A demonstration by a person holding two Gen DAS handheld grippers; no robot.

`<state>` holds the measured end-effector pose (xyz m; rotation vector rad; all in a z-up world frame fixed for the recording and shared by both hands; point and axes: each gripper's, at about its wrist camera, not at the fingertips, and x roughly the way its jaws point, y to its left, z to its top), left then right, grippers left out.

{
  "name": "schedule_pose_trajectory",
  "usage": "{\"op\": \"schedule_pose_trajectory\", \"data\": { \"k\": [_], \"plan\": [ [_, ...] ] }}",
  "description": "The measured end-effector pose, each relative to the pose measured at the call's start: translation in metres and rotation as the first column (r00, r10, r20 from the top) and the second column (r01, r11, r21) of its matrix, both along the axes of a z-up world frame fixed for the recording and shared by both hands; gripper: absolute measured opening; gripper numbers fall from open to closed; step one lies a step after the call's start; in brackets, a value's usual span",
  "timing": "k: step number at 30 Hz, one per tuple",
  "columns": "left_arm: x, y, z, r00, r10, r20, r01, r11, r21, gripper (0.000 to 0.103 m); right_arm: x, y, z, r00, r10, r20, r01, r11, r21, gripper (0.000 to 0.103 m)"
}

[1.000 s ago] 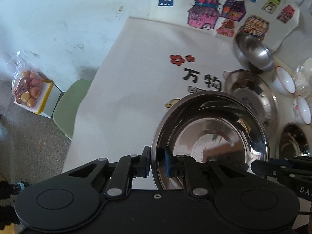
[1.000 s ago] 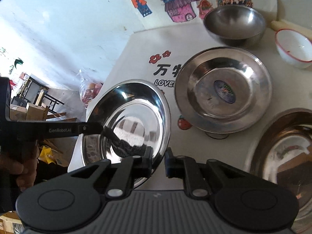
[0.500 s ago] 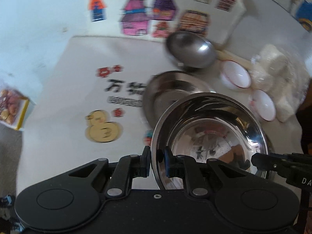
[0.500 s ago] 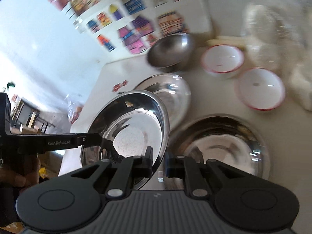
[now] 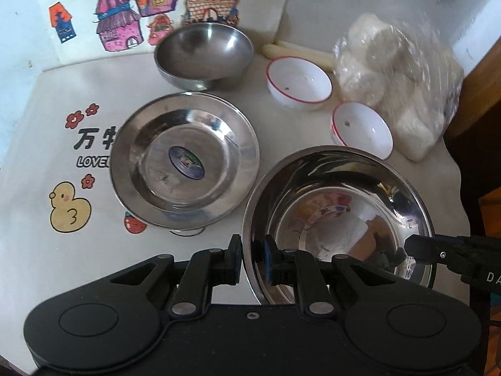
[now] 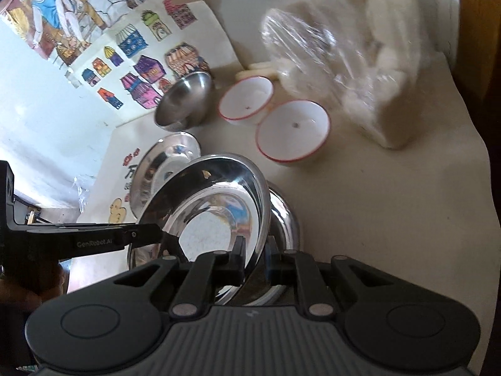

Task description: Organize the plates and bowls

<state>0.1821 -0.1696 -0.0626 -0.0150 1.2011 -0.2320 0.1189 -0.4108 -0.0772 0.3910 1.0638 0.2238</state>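
Observation:
Both grippers hold one shiny steel plate by opposite rims. My left gripper is shut on its near-left rim. My right gripper is shut on the plate's right rim. The held plate hovers tilted just over a second steel plate lying on the table. A third steel plate with a sticker lies to the left. A deep steel bowl stands at the back. Two white red-rimmed bowls stand to the right.
A clear plastic bag of white buns lies at the back right beside a wooden edge. Cream sticks lie behind the white bowls. House drawings lean on the wall. The tablecloth has printed ducks and flowers.
Both grippers carried the held plate from the table's left side to the right, over the other steel plate. Both grips stayed shut.

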Motion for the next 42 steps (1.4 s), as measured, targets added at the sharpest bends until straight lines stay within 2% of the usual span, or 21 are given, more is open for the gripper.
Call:
{"op": "schedule_pose_trajectory", "data": {
  "k": [11,23,38,42],
  "plan": [
    [-0.006,-0.014,-0.013,1.000,-0.008,-0.020,0.009,0.998,0.065,0.018,-0.010,-0.008,-0.017,0.999,0.026,-0.026,-0.026,1.000,0.004,0.014],
    [-0.009,-0.028,-0.019,0.999,-0.009,0.032,0.004,0.990,0.143,0.020,-0.005,-0.002,-0.024,0.998,0.054,-0.030,-0.056,0.998,-0.042,0.015],
    [-0.008,-0.029,-0.031,1.000,-0.006,-0.005,0.007,0.988,0.152,0.022,-0.001,0.007,-0.022,0.997,0.080,-0.013,-0.081,0.992,-0.094,0.015],
    [-0.007,-0.026,-0.031,1.000,-0.012,-0.011,0.013,0.990,0.137,0.022,-0.001,0.008,-0.021,0.997,0.073,-0.010,-0.074,0.992,-0.100,0.019]
  ]
}}
